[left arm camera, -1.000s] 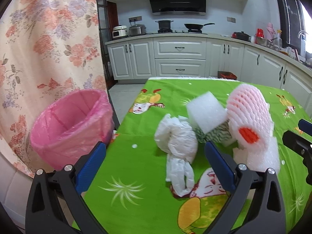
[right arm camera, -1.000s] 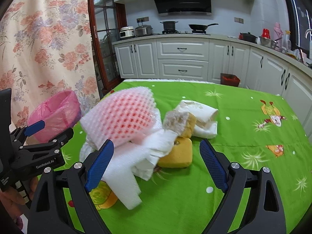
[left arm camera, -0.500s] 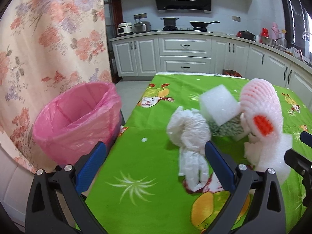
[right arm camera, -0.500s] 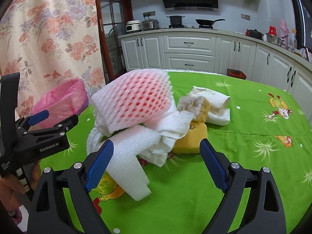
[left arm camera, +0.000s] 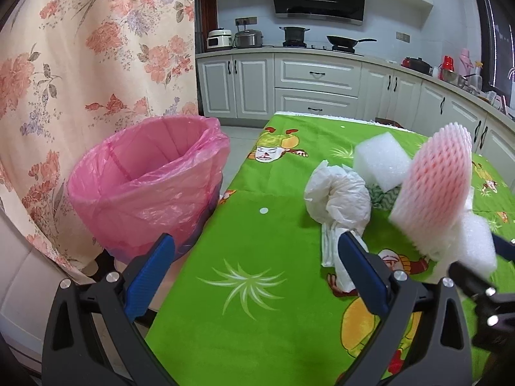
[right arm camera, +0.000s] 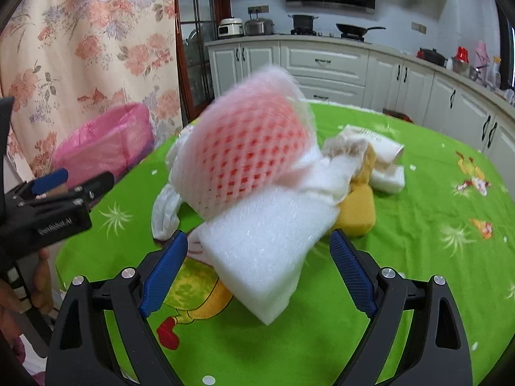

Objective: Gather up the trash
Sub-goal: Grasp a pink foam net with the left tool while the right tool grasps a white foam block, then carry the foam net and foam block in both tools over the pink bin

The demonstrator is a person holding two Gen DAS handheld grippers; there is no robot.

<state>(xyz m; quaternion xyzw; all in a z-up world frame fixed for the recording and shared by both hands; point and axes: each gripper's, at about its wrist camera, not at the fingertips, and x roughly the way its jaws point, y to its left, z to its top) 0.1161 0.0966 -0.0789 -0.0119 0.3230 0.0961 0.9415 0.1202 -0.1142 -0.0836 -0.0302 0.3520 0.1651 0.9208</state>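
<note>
On the green tablecloth point(right arm camera: 418, 225), white foam block point(right arm camera: 267, 251) under pink mesh sleeve point(right arm camera: 251, 157).

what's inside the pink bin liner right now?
In the left wrist view, the pink bin liner shows only bare pink plastic on its upper inner walls; no trash is visible. Its near rim hides the bottom, so I cannot tell what lies there.

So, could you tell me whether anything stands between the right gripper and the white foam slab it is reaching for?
Nothing visible does. The white foam slab lies directly ahead of the open right gripper, its near end already between the blue fingers. The pink foam net sits behind the slab, not in front.
</note>
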